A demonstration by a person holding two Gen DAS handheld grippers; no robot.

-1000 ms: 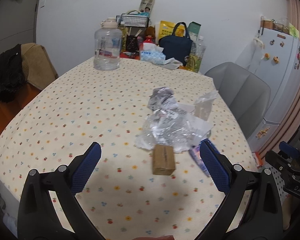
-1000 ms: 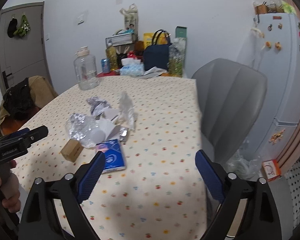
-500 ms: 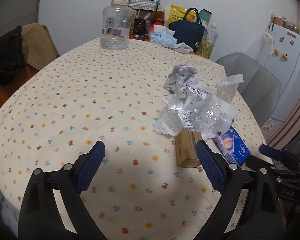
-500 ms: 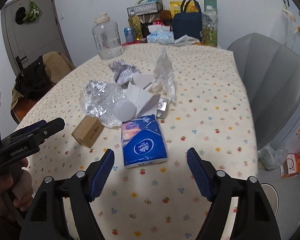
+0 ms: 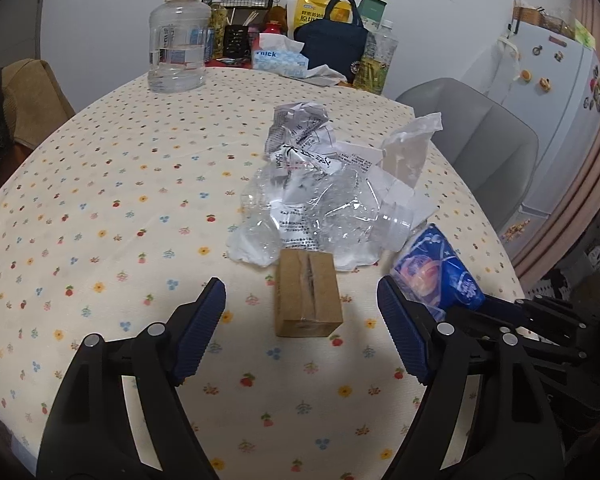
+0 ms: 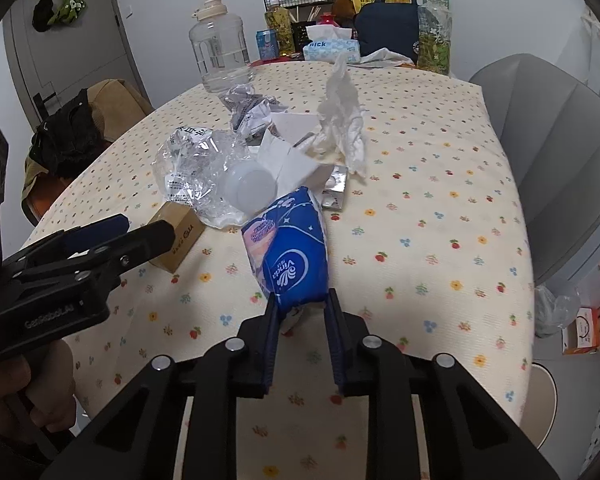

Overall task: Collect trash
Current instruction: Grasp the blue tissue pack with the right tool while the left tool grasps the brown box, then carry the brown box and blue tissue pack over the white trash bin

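Note:
A trash pile lies on the dotted tablecloth (image 5: 100,208). It holds a crushed clear plastic bottle (image 5: 320,216), crumpled printed paper (image 5: 300,128), a clear plastic bag (image 5: 408,148), white paper and a small brown cardboard box (image 5: 306,300). My left gripper (image 5: 300,308) is open, its jaws on either side of the box's near end, not touching it. My right gripper (image 6: 300,300) is shut on the near end of a blue tissue pack (image 6: 292,248), whose far end is tilted up. The pack also shows in the left wrist view (image 5: 436,272). A crumpled white tissue (image 6: 342,112) stands in the pile.
A big clear water jug (image 5: 176,40), tissue box (image 5: 280,58), dark blue bag (image 5: 332,44), bottles and a wire basket crowd the table's far edge. A grey chair (image 6: 552,160) stands at the right, a fridge (image 5: 548,112) beyond it. A brown chair with dark clothing (image 6: 72,136) stands at the left.
Both grippers moved forward to the pile. My right gripper closed on the blue tissue pack. My left gripper now straddles the brown box.

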